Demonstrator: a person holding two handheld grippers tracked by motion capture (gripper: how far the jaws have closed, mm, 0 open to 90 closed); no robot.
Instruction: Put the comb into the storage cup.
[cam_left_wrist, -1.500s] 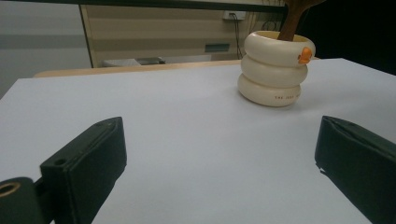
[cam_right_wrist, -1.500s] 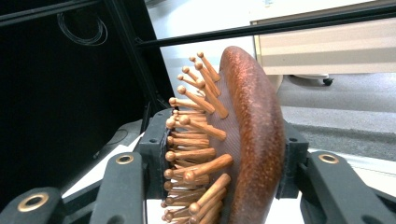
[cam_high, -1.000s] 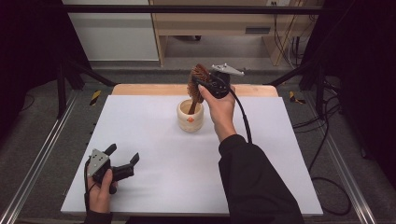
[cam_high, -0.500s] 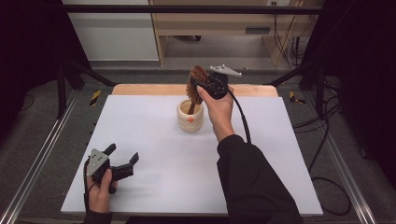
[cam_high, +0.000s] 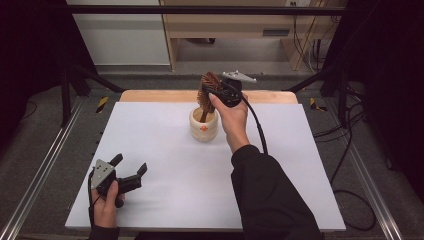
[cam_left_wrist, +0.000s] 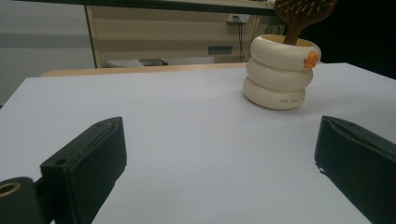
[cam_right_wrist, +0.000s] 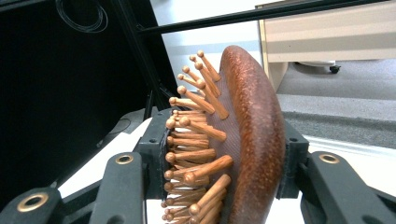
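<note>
A wooden hairbrush (cam_high: 207, 90) stands handle-down in a cream ringed cup (cam_high: 204, 125) with an orange duck mark, at the back middle of the white table. My right gripper (cam_high: 214, 92) is shut on the brush's head: in the right gripper view one jaw presses the wooden pins (cam_right_wrist: 196, 140) and the other the brown back (cam_right_wrist: 257, 140). My left gripper (cam_high: 131, 167) rests at the table's front left, open, nothing between its jaws. In the left gripper view the cup (cam_left_wrist: 281, 72) and the brush head (cam_left_wrist: 303, 14) lie ahead to the right.
The white table top (cam_high: 165, 165) ends in a wooden strip (cam_high: 150, 96) at the back. Metal rails run along both sides, and a cable (cam_high: 255, 120) trails from my right gripper over the sleeve. A wooden cabinet stands on the floor behind the table.
</note>
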